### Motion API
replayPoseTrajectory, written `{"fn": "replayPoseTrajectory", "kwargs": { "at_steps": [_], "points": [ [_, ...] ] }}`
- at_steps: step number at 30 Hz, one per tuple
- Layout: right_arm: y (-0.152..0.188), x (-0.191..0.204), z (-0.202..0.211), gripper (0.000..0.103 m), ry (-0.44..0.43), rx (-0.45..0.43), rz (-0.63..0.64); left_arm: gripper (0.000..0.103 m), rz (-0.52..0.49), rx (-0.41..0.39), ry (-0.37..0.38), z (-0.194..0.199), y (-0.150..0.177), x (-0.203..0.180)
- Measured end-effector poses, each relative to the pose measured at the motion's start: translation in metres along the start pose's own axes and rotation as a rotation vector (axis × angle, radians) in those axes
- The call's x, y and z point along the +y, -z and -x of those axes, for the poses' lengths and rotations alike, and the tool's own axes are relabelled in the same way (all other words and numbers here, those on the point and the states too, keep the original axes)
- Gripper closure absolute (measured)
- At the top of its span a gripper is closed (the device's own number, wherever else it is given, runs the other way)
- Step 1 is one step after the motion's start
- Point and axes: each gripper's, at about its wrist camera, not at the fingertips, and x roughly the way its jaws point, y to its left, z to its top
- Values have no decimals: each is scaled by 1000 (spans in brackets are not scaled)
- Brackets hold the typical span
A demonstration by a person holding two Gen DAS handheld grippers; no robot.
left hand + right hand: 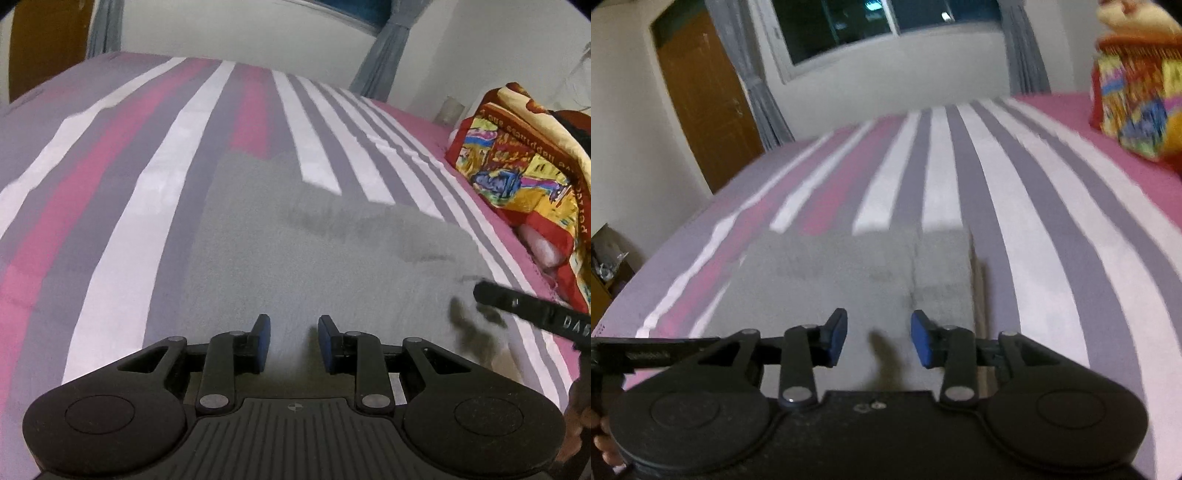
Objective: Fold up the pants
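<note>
Grey pants (295, 251) lie flat on the striped bed sheet (110, 166), folded into a rough rectangle. In the right wrist view the pants (849, 280) show a straight far edge and a seam. My left gripper (294, 343) is open and empty, just above the near part of the pants. My right gripper (879, 338) is open and empty over the near end of the pants. Part of the right gripper shows at the right edge of the left wrist view (532, 314).
A colourful folded blanket (517, 166) sits on the bed at the right, also in the right wrist view (1134, 96). A wooden door (701, 96), a window (886, 26) and grey curtains (384, 55) stand beyond the bed.
</note>
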Motion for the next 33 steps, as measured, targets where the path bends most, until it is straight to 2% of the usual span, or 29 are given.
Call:
{"fn": "replayPoseTrajectory", "kwargs": {
  "at_steps": [4, 9, 14, 19, 23, 28, 33],
  "points": [
    [-25, 9, -31, 65, 24, 33, 56, 75, -25, 43, -7, -30, -25, -6],
    [-43, 6, -64, 65, 48, 39, 53, 76, -43, 51, -27, -66, -56, -10],
    [-40, -5, -86, 65, 94, 58, 65, 75, -42, 61, -44, -103, -85, -15],
    [-28, -8, -99, 65, 126, 76, 110, 76, -7, 69, -62, -127, -92, -12],
    [-24, -6, -100, 64, 136, 67, 115, 76, -12, 61, -68, -119, -82, -14],
    [-22, 1, -89, 57, 144, 78, 147, 76, -16, 42, -69, -93, -62, -18],
    [-11, 6, -69, 55, 168, 60, 156, 76, -11, 45, -79, -71, -45, -19]
  ]
}}
